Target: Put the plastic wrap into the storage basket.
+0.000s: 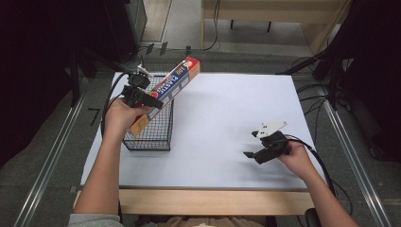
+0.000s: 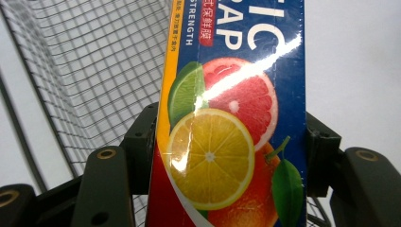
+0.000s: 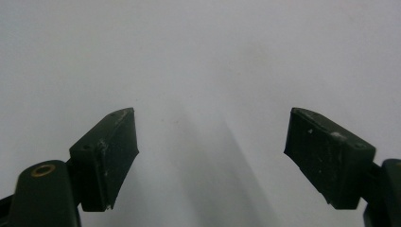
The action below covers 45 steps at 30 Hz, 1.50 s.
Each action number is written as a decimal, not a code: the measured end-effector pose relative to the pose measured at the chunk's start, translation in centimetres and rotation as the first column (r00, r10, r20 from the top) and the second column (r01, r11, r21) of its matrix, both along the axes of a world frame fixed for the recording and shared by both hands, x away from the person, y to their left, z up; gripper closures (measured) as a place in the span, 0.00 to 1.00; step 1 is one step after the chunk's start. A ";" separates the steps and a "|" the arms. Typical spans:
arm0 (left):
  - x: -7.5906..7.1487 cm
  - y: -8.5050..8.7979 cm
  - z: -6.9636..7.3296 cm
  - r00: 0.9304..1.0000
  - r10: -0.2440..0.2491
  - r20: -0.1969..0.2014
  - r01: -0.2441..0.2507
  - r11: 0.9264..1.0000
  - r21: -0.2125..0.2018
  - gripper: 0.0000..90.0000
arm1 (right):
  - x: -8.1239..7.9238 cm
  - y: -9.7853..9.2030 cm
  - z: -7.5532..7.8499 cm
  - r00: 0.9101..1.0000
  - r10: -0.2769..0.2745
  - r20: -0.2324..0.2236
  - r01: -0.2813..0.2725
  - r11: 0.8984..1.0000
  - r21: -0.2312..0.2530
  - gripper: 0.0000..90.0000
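Note:
A long plastic wrap box [image 1: 166, 92], blue with orange edges and citrus fruit printed on it, is held tilted over a black wire basket [image 1: 158, 135] at the table's left. My left gripper [image 1: 142, 97] is shut on the box's lower part; in the left gripper view the box [image 2: 231, 123] fills the space between the two jaws, with the basket mesh [image 2: 85, 61] behind it. My right gripper [image 1: 253, 153] rests low over the white table at the right, open, and its pads [image 3: 111, 151] have nothing but bare tabletop between them.
The white tabletop [image 1: 227, 113] stretches between the basket and the right hand. The table's wooden front edge [image 1: 213, 201] runs along the bottom. Dark equipment and cables stand off the table on both sides.

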<state>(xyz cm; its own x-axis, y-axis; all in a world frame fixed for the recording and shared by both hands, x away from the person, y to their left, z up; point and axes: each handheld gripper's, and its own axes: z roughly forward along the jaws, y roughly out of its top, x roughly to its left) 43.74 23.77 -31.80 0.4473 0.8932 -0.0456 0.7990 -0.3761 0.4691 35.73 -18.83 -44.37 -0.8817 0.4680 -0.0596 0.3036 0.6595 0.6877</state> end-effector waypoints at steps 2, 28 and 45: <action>0.0 0.3 0.1 1.000 0.007 -0.001 -0.007 1.000 -0.002 0.43 | 0.0 0.0 -0.1 1.000 -0.001 -0.006 0.001 1.000 -0.005 0.20; 1.2 -0.5 -1.9 0.932 0.361 0.035 -0.362 0.931 0.040 0.43 | 0.2 0.3 -0.3 1.000 0.006 -0.011 -0.006 1.000 -0.028 0.20; 2.4 -1.4 -4.5 0.919 0.393 -0.005 -0.393 0.919 0.038 0.43 | 0.2 0.4 -0.3 1.000 0.014 -0.011 -0.014 0.999 -0.029 0.20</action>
<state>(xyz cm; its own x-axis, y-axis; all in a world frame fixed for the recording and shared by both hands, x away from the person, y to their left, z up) 46.15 22.37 -36.29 0.0595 0.9981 -0.0140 0.8916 -0.0469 0.4503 35.97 -18.47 -44.68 -0.8889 0.4537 -0.0640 0.3012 0.6838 0.6647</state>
